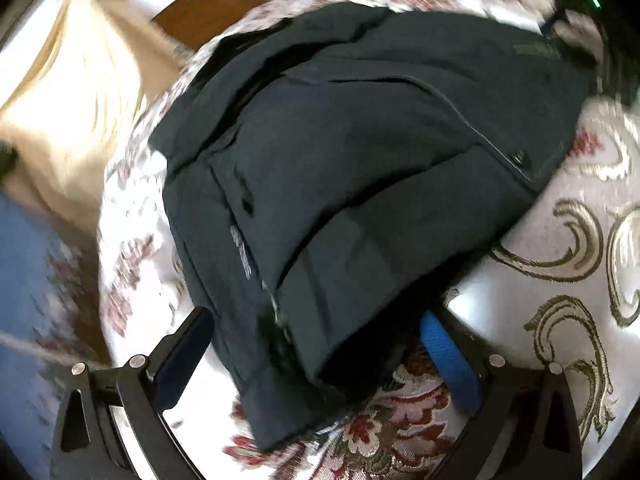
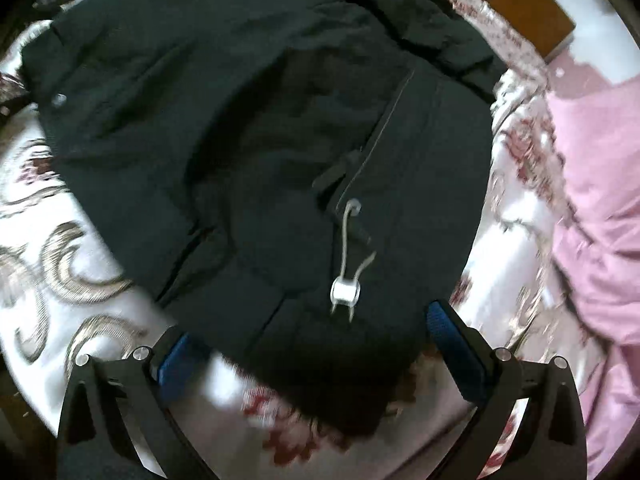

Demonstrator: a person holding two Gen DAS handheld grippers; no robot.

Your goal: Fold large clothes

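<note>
Dark jacket point(image 1: 360, 184) lying bunched on the flowered bedspread point(image 1: 560, 240), partly folded. Left gripper point(image 1: 316, 344) low over its near edge, fingers spread wide, cloth between them but not pinched. Right gripper point(image 2: 308, 332) the same, wide apart around the hem near the white cord stopper point(image 2: 345, 293). Pink blanket point(image 2: 600, 184) beside, on the bed.

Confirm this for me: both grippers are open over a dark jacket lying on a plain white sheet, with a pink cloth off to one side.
Not quite. The sheet is not plain: it carries red flowers and gold scrolls, clear in the left wrist view. The rest holds: the left gripper and right gripper are open over the dark jacket, and a pink cloth lies aside.
</note>
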